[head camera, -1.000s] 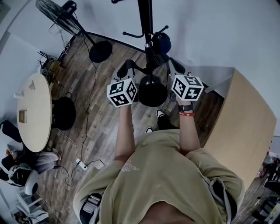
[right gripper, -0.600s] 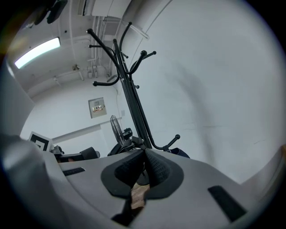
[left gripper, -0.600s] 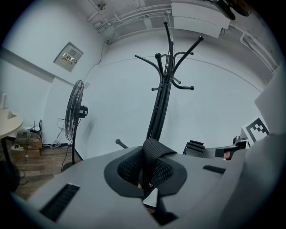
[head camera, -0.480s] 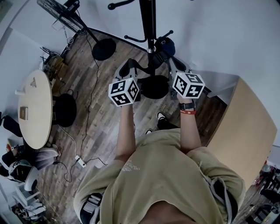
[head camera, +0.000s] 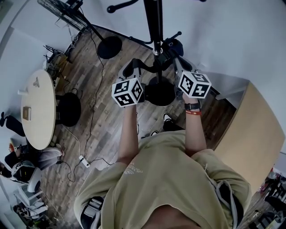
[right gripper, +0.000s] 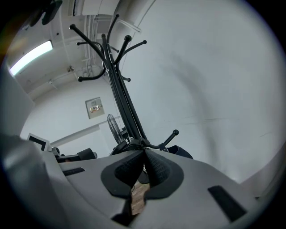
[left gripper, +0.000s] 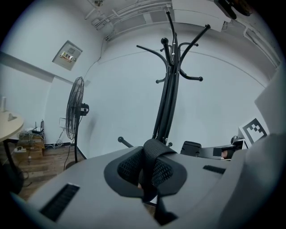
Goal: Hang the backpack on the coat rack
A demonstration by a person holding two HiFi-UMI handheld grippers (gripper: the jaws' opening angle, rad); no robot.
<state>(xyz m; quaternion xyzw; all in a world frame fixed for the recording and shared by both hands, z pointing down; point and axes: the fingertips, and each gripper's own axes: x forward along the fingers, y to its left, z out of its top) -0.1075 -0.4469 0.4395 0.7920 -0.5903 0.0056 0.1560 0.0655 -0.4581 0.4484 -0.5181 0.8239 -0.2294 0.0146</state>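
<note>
The black coat rack (head camera: 154, 27) stands straight ahead, its hooked arms high in the left gripper view (left gripper: 168, 103) and the right gripper view (right gripper: 121, 105). The dark backpack (head camera: 173, 46) hangs against the pole by a low hook, just beyond the right jaws (right gripper: 181, 152). Its black strap (head camera: 149, 69) runs between both grippers past the pole. My left gripper (head camera: 130, 69) is shut on the webbed strap (left gripper: 154, 154), which folds over between the pads. My right gripper (head camera: 178, 64) is shut too (right gripper: 144, 154), with the strap leaving its tips.
The rack's round black base (head camera: 160, 91) sits on the wood floor below my grippers. A standing fan (head camera: 67, 12) is at the back left, a round table (head camera: 38, 109) and black stool (head camera: 67, 109) at left, a wooden cabinet (head camera: 252, 134) at right. Cables (head camera: 89, 129) trail across the floor.
Both grippers have edged forward and slightly right toward the rack's pole, carrying the strap, and the backpack now lies closer to the pole.
</note>
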